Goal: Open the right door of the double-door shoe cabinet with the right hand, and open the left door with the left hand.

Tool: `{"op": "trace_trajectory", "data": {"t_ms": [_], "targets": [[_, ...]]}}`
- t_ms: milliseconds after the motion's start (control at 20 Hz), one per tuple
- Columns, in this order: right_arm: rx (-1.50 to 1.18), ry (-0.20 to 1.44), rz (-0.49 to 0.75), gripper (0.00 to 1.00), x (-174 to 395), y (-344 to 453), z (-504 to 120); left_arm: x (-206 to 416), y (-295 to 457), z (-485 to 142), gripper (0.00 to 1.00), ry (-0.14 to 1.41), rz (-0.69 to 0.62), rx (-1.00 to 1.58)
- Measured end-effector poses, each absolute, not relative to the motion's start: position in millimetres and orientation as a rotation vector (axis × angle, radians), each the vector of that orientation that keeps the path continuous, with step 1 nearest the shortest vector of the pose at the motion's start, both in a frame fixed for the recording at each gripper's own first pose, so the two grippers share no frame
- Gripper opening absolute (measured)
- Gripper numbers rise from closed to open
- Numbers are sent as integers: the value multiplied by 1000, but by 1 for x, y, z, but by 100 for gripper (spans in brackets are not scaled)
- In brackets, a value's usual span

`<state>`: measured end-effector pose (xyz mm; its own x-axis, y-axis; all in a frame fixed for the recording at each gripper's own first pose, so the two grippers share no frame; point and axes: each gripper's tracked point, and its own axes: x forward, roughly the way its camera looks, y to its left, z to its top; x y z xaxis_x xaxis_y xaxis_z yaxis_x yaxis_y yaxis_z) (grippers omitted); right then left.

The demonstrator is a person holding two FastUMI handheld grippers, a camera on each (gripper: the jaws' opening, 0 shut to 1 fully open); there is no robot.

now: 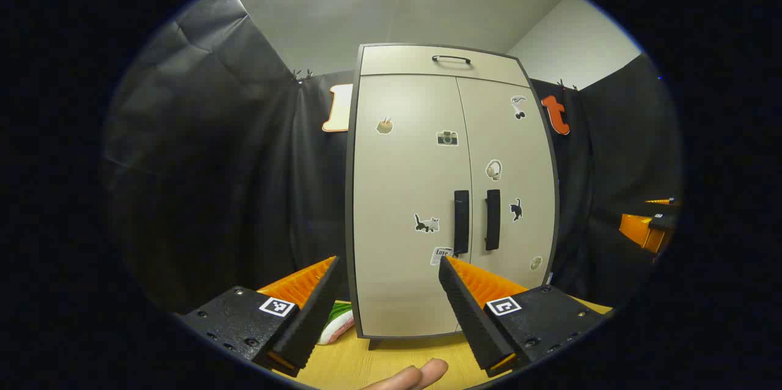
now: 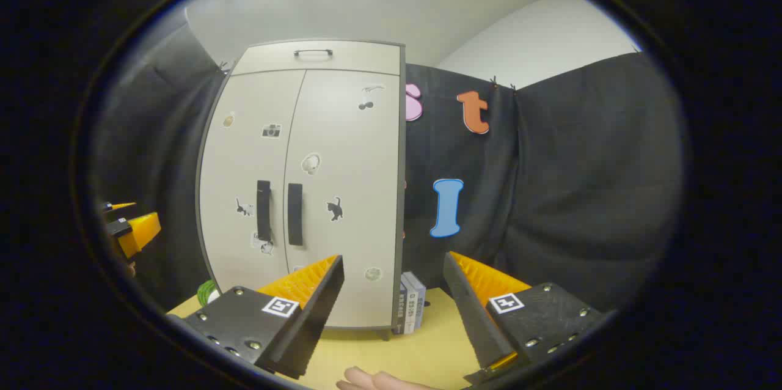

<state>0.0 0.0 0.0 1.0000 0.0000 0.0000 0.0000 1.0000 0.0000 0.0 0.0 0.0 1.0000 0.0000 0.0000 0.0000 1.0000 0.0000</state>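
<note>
Shoe cabinet (image 1: 452, 194) stands upright on table (image 1: 397, 359), both doors shut, two vertical handles side by side at centre seam. Right handle (image 2: 295, 214) lies ahead and left of right gripper (image 2: 394, 280); left handle (image 1: 461, 222) ahead, just above right-hand finger of left gripper (image 1: 391, 280). Both grippers' fingers spread wide, holding nothing, well apart from cabinet. Neither looks clearly nearer.
</note>
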Motion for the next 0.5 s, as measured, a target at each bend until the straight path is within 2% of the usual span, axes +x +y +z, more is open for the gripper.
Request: {"op": "trace_trajectory", "data": {"t_ms": [300, 350, 450, 500], "targets": [[-2, -5, 12, 97, -2, -2, 1, 5, 0, -8, 98, 18, 3, -10], [0, -6, 16, 94, -3, -2, -1, 6, 1, -9, 97, 21, 3, -14], [1, -1, 19, 97, -2, -2, -3, 8, 2, -13, 98, 30, -4, -24], [-1, 2, 19, 94, -1, -2, -5, 8, 2, -15, 98, 37, -11, -32]]}}
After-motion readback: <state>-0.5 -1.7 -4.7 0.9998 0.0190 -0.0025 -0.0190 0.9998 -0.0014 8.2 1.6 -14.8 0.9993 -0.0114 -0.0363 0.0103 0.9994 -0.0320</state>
